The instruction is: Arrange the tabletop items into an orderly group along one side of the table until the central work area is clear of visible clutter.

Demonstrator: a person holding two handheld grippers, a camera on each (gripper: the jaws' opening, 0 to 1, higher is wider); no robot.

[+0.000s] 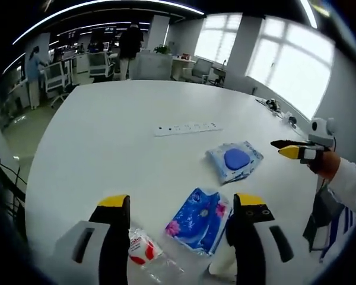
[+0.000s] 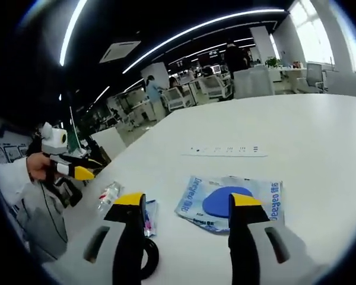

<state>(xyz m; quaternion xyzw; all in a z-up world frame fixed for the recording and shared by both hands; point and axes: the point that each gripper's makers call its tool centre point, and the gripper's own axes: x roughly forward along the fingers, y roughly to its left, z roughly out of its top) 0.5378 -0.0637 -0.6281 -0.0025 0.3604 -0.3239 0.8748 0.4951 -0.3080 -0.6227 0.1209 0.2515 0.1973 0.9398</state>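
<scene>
Jaws of both grippers stand wide apart, holding nothing. Left gripper hangs over one flowered pack near the desk edge, beside one bottle. Right gripper frames one wipes pack; a black ring lies below. One power strip lies mid-desk.

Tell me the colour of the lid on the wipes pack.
Blue, on the wipes pack; the right gripper view shows the lid best.

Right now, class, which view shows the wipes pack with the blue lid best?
The right gripper view: the wipes pack lies close, just beyond the open right gripper. In the left gripper view the pack sits farther off and smaller.
</scene>
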